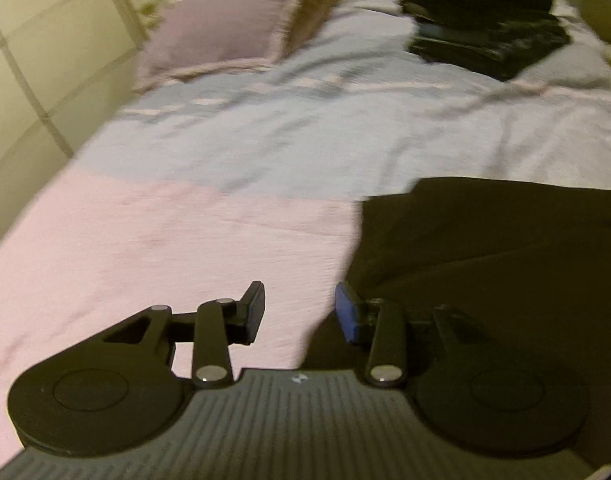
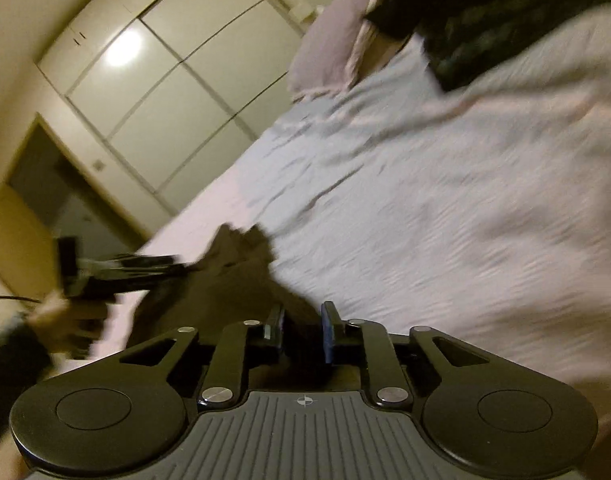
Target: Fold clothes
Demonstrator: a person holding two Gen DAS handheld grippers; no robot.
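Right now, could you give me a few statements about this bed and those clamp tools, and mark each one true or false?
1. A pile of dark folded clothes sits at the far end of the bed. True.
2. The left gripper is clamped on the pillow. False: its jaws stand apart with nothing between them, near a dark garment.
3. The bed cover is green. False: it is pink and pale blue.
4. The dark garment lies under the right gripper. True.

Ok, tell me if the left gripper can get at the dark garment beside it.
Probably yes. The left gripper stands open over the bedspread, with nothing between its fingers, and the dark garment lies right beside them, nothing between.
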